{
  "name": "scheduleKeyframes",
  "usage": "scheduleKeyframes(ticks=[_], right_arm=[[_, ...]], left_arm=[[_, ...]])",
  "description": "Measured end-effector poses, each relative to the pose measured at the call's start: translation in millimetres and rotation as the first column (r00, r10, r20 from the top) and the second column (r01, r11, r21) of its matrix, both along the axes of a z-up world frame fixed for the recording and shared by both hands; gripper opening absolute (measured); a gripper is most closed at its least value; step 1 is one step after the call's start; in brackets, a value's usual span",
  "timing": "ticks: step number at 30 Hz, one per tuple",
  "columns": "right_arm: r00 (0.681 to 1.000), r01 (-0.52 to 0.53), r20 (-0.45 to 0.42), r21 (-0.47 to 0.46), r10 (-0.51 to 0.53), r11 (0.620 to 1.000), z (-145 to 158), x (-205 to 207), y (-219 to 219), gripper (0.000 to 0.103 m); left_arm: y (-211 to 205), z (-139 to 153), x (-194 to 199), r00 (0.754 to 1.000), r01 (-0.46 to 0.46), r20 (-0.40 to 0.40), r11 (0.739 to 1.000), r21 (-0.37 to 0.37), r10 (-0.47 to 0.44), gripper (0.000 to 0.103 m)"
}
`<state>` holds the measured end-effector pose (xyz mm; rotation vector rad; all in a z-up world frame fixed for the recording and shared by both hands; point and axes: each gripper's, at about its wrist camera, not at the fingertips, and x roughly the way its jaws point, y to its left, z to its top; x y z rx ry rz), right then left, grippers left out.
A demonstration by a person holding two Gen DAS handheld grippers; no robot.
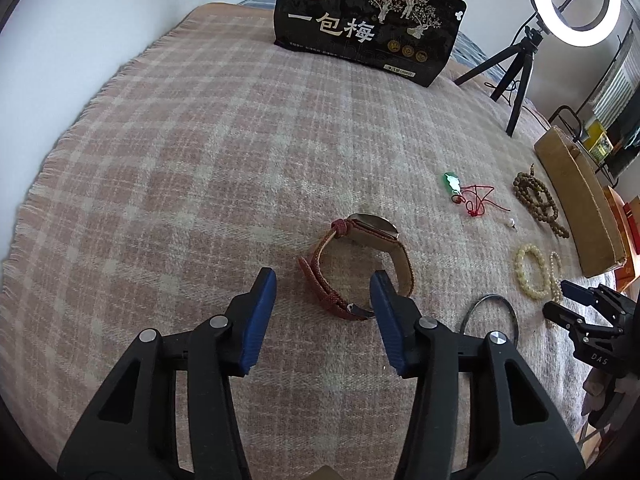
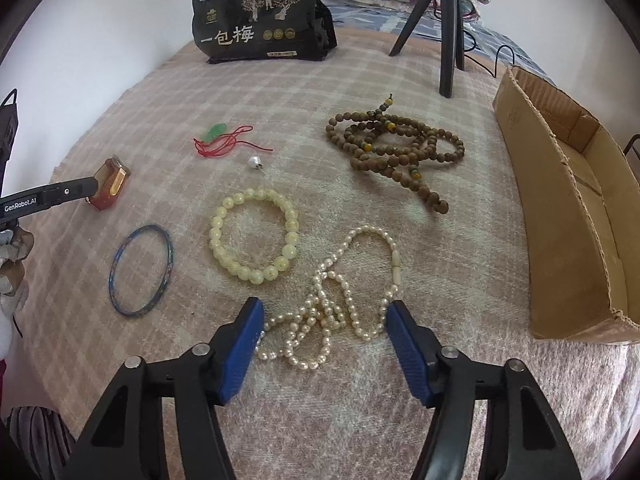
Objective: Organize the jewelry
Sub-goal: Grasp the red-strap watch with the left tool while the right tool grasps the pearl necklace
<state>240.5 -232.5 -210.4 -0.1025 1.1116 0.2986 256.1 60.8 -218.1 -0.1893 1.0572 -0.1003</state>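
Observation:
On a pink plaid blanket (image 1: 200,160) lies a watch (image 1: 360,236) with a red-brown strap. My left gripper (image 1: 323,284) is open, its blue pads on either side of the strap's near loop; the left pad stands clear of it. In the right wrist view the same watch (image 2: 110,186) shows at the left gripper's (image 2: 93,189) tip. My right gripper (image 2: 325,310) is open and straddles a heaped white pearl necklace (image 2: 310,304), whose pearls reach to both pads. The right gripper (image 1: 558,299) also shows at the far right of the left wrist view.
A cream bead bracelet (image 2: 254,236), a blue bangle (image 2: 171,256), a wooden bead string (image 2: 396,148), a green pendant on red cord (image 2: 214,133) and a small white bead (image 2: 253,163) lie nearby. A cardboard box (image 2: 560,208) stands right; a black bag (image 2: 256,20) and tripod (image 2: 448,40) behind.

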Motion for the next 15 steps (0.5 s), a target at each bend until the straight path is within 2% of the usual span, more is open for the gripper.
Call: scheduleKeyframes(ticks=[4,7,15], right_arm=[[1.000,-0.004,-0.007,0.032,0.005,0.999,1,1,-1,0.030],[1.000,0.015,-0.011,0.057,-0.014,0.998,0,3,-6,0.018],[1.000,0.020,0.000,0.050,-0.020,0.999,1,1,-9,0.009]], left_arm=[[-2,-3,2,1.000,-0.002,-0.009,1.000,-0.006,0.002,0.044],[-3,-6,4,1.000,-0.001,-0.013,1.000,-0.005,0.000,0.038],[-4,-8,8,1.000,-0.002,-0.014,1.000,-0.005,0.002,0.020]])
